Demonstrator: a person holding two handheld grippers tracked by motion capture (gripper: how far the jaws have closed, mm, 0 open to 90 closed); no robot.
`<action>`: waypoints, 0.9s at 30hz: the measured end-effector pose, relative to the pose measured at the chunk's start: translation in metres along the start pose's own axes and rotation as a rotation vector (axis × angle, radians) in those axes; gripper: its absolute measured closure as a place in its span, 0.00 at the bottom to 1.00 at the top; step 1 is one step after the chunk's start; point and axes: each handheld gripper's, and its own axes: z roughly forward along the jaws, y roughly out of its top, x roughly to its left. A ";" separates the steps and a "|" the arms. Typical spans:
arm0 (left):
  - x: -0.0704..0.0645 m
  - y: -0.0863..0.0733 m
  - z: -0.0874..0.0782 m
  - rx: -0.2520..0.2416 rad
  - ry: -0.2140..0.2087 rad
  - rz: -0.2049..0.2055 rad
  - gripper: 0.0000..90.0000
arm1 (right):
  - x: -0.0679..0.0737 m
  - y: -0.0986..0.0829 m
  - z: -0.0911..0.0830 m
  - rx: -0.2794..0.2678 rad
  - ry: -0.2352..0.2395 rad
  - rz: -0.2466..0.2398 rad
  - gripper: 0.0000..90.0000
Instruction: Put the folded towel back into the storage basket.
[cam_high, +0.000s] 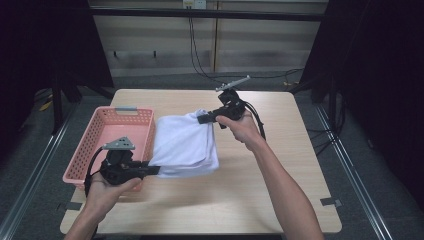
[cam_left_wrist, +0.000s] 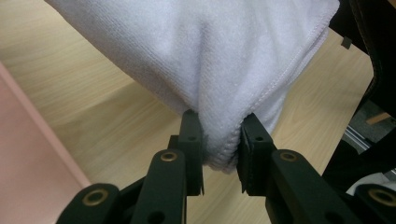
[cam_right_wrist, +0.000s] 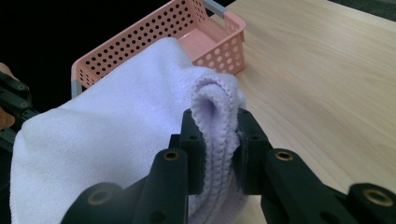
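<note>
A folded white towel hangs a little above the wooden table, stretched between my two grippers. My left gripper is shut on the towel's near left corner; in the left gripper view the cloth bunches between the two black jaws at my left gripper. My right gripper is shut on the far right corner. In the right gripper view the thick folded edge of the towel is pinched at my right gripper.
A pink perforated basket with grey handles stands at the table's left side, right beside the towel, and looks empty; the basket lies beyond the cloth in the right gripper view. Bare table lies to the right and front.
</note>
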 end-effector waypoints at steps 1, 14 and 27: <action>0.002 0.000 -0.002 0.006 0.003 0.002 0.83 | 0.000 0.002 0.002 -0.002 0.007 -0.002 0.84; 0.019 -0.004 -0.027 -0.006 0.052 -0.027 0.83 | 0.009 0.027 0.030 0.013 0.030 -0.015 0.84; 0.045 -0.014 -0.061 -0.021 0.100 -0.070 0.83 | 0.026 0.057 0.066 0.024 0.057 -0.042 0.84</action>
